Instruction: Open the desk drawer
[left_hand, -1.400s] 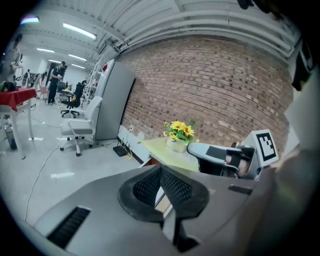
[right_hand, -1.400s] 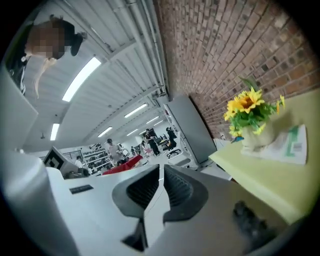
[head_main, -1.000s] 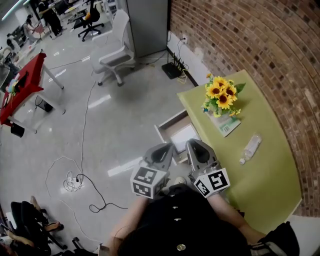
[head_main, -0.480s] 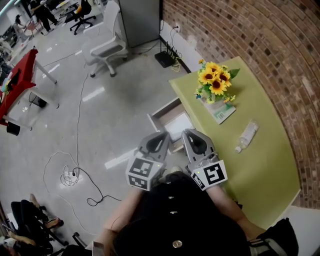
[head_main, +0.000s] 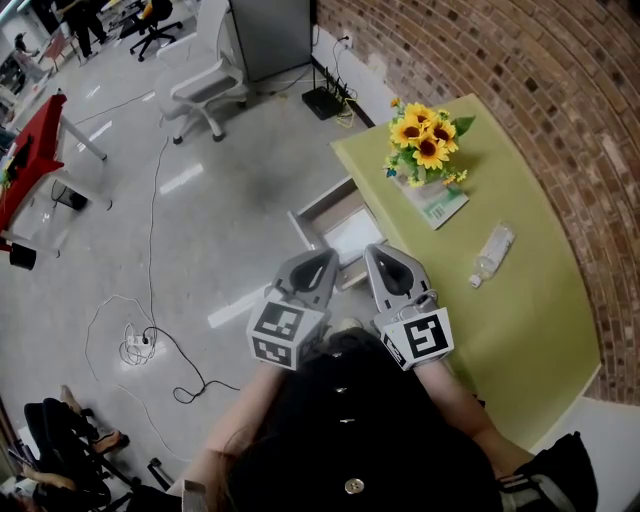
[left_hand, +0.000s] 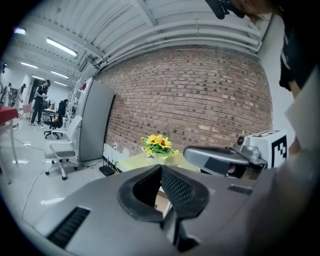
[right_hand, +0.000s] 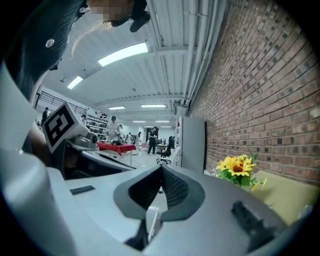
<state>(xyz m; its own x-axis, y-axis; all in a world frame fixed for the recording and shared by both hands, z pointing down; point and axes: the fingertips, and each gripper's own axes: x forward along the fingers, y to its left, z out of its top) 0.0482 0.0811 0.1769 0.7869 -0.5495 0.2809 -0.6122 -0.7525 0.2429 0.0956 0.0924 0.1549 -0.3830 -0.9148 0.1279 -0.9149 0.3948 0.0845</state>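
**Open drawer and idle grippers, seen from beside the desk.**

The desk (head_main: 520, 300) stands with its far long edge against the brick wall (head_main: 520, 80). The drawer (head_main: 345, 225) juts from the desk's front face over the floor. It is pulled well out, and its pale inside shows. On this evidence the opening looks done, or very nearly so.

On the desktop, the sunflowers (head_main: 420, 140) stand on a booklet (head_main: 440, 205) at the desk's far end. A plastic bottle (head_main: 492, 252) lies near the desk's middle, on the wall side. All three sit on the desk's top, clear of the drawer's travel, so presumably nothing needed shifting.

The left gripper (head_main: 328, 260) and right gripper (head_main: 376, 252) are held side by side in front of the person's chest, just off the desk's front edge. Both point roughly level toward the drawer's near end. Neither gripper view shows any part of the drawer between or against the pads, so both appear to hang free of it.

- **Left gripper:** the ribbed pads are pressed together at the tip, and nothing sits between them.
- **Right gripper:** the jaws have just been closing. The pads now meet, and nothing is caught in them.

Empty, closed jaws held off the drawer suit a rest posture rather than a fresh pull. Any further opening would call for parting one pair and taking hold of the drawer front again.
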